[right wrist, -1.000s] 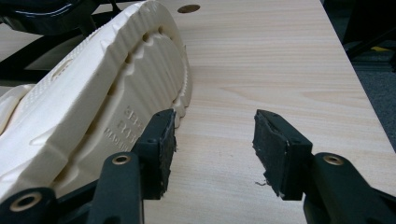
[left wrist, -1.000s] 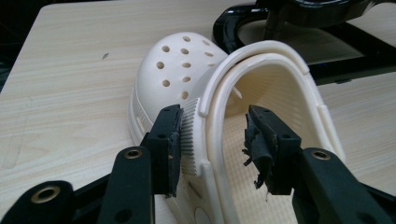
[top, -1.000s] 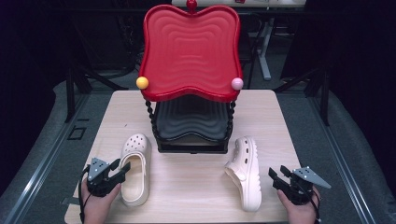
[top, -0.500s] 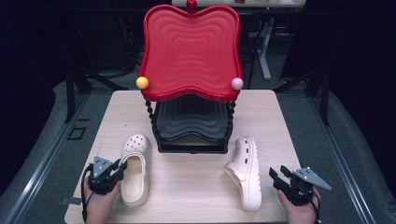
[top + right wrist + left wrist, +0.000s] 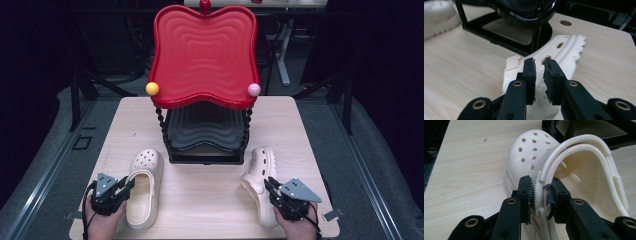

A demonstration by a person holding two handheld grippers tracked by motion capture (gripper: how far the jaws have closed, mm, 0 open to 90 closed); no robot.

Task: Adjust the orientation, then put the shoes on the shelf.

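Note:
A cream clog point(image 5: 145, 187) lies on the table at the left, toe toward the rack. My left gripper point(image 5: 126, 187) is shut on its side wall, and in the left gripper view the pads point(image 5: 531, 192) pinch that rim of the holed clog point(image 5: 529, 152). At the right, a second cream clog point(image 5: 260, 177) lies tilted on its side. My right gripper point(image 5: 270, 184) has just been closing, and its jaws now pinch a thin edge of this clog point(image 5: 566, 50) near the heel.
A two-tier stand sits mid-table: a red wavy tray point(image 5: 202, 55) on top with a yellow ball point(image 5: 152, 88) and a pink ball point(image 5: 254, 90), and a black tray point(image 5: 205, 130) beneath. Bare wood of the table point(image 5: 205, 205) lies between the clogs. Dark floor surrounds the table.
The right hand moved left onto the right clog and its jaws closed on it. The left jaws narrowed onto the left clog's wall; the left hand stayed put.

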